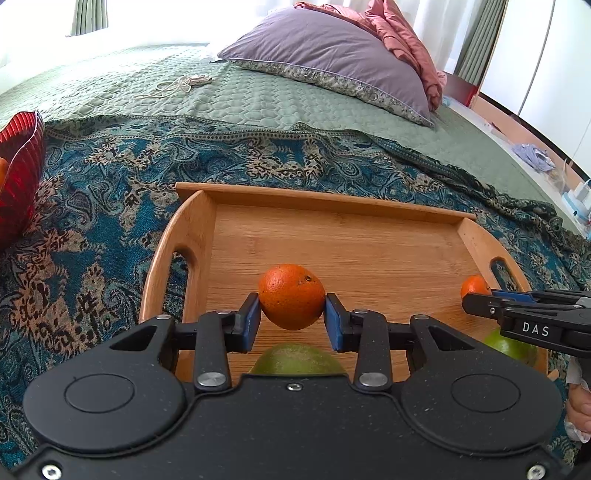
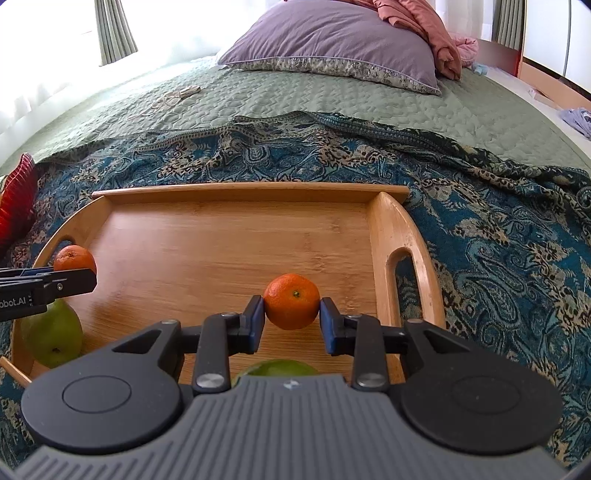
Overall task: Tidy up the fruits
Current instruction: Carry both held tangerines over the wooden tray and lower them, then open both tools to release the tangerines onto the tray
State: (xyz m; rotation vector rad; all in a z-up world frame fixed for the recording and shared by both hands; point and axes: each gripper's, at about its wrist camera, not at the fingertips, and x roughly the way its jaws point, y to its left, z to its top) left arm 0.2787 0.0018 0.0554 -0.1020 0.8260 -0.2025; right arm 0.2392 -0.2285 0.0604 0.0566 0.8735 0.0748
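My left gripper (image 1: 291, 314) is shut on an orange (image 1: 291, 295) and holds it above the wooden tray (image 1: 332, 236). My right gripper (image 2: 291, 314) is shut on a smaller orange (image 2: 291, 301) above the tray's right part (image 2: 221, 236). In the left wrist view the right gripper (image 1: 476, 299) enters from the right with its orange (image 1: 474, 286). In the right wrist view the left gripper (image 2: 85, 277) enters from the left with its orange (image 2: 74, 258). Green fruits lie on the tray below each gripper: one (image 1: 297, 360) under the left, one (image 2: 280, 367) under the right.
The tray lies on a blue patterned throw (image 1: 92, 221) over a green quilted bed (image 1: 240, 96). A red ribbed bowl (image 1: 18, 177) stands to the left. A purple pillow (image 1: 332, 55) and a pink blanket (image 1: 402, 33) lie at the back. A cord (image 1: 177, 86) lies on the quilt.
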